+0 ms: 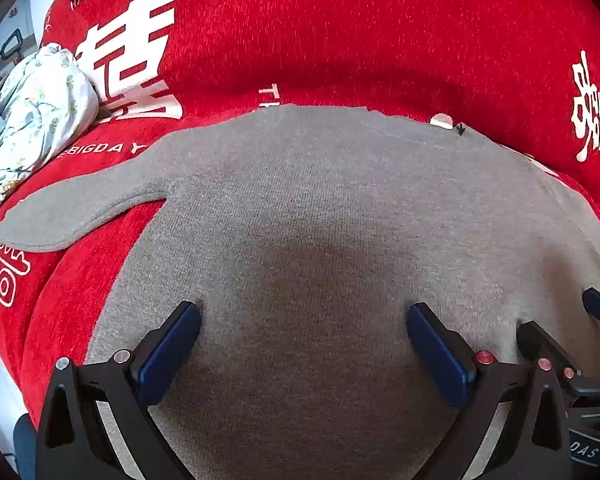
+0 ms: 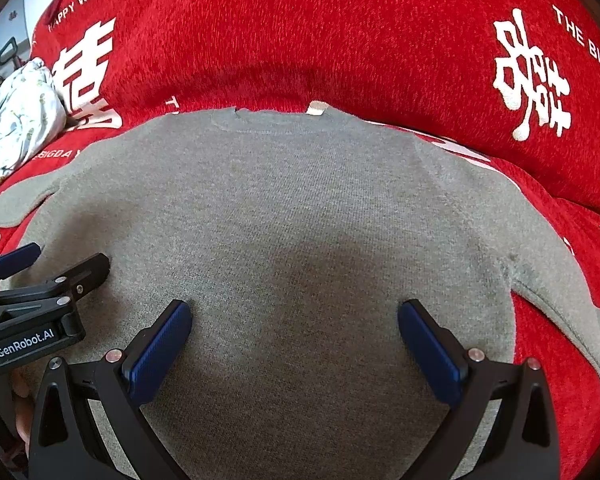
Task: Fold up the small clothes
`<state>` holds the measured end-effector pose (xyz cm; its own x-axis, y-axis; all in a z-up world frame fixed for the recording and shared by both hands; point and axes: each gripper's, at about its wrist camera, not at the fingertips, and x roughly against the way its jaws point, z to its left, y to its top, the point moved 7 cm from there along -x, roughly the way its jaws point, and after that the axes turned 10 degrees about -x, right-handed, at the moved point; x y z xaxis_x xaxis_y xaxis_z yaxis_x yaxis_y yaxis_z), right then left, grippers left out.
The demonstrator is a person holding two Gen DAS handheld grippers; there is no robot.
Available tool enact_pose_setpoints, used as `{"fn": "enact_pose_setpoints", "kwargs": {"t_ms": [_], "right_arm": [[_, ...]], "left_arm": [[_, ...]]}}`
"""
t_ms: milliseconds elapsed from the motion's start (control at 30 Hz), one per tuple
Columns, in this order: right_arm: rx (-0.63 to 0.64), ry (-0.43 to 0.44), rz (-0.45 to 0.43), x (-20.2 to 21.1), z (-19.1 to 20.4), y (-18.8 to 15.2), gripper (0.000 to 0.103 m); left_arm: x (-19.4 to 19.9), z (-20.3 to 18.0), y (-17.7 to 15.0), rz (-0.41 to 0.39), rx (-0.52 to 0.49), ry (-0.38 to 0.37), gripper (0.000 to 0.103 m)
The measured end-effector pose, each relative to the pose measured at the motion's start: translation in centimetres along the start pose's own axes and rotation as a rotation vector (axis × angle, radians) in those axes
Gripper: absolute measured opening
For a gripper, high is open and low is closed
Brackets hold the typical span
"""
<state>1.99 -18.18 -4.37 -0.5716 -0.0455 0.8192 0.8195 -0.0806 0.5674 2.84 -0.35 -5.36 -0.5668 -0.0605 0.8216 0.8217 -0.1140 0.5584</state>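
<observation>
Both tongs hang wide open over a small grey sweater (image 1: 300,208) laid flat on a red cover printed with white characters (image 1: 340,32). Left tongs (image 1: 304,344) and right tongs (image 2: 296,340) hover side by side above the lower body of the garment, their blue pads spread well apart and gripping nothing; whether the tips graze the knit cannot be told. One sleeve (image 1: 80,208) lies out to the left, the other (image 2: 560,300) trails off to the right, and the neckline with its white label (image 2: 316,109) points away from the cameras. A crumpled floral cloth (image 1: 40,120) sits at the far left. The knit looks soft, light and limp, likely to sag and drag on the plush cover rather than hold a crease. Cuffs, shoulder seams or the hem appear the surest places to pinch.
</observation>
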Motion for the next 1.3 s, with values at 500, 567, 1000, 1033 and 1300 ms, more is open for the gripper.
{"fn": "enact_pose_setpoints", "kwargs": {"t_ms": [500, 567, 1000, 1033, 1300], "right_arm": [[-0.077, -0.087, 0.06, 2.0, -0.9, 1.5, 0.103], [-0.103, -0.108, 0.027, 2.9, -1.8, 1.9, 0.103], [-0.25, -0.136, -0.027, 5.9, -8.3, 2.6, 0.103], [-0.267, -0.138, -0.032, 6.1, -9.1, 2.7, 0.103], [-0.364, -0.182, -0.073, 8.2, -15.0, 2.4, 0.103]], "left_arm": [[0.5, -0.2, 0.9, 0.151, -0.048, -0.026, 0.103], [1.3, -0.6, 1.1, 0.13, -0.058, -0.022, 0.103], [3.2, -6.1, 2.9, 0.12, -0.106, -0.072, 0.103], [3.3, -6.6, 3.1, 0.117, -0.115, -0.072, 0.103], [4.4, -11.0, 4.4, 0.092, -0.166, -0.075, 0.103]]}}
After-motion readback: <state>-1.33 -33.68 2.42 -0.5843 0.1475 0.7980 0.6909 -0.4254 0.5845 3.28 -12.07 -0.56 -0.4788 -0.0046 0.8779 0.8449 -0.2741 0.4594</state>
